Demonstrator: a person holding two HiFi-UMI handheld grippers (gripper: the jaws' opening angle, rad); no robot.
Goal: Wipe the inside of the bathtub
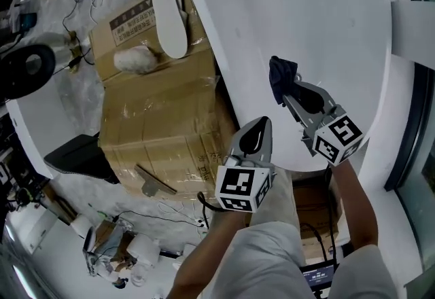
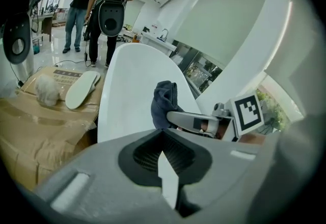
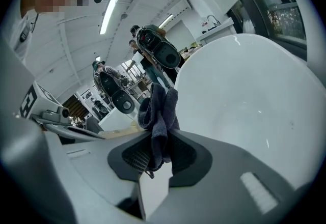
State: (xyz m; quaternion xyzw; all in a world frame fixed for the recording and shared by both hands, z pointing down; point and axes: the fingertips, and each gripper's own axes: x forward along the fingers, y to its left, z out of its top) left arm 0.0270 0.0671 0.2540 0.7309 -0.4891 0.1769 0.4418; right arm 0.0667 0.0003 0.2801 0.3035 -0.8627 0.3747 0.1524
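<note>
Right gripper [image 3: 155, 162] has its jaws clamped on a dark blue cloth [image 3: 159, 111]. The cloth's bunched end sticks out past the fingertips, over the white inside of the bathtub [image 1: 306, 12]. Whether the cloth touches the tub's surface cannot be told. Left gripper [image 2: 165, 159] is near the right one at the tub's rim, jaws pressed together with nothing between them. A cardboard box [image 1: 156, 114] lies beside the tub.
</note>
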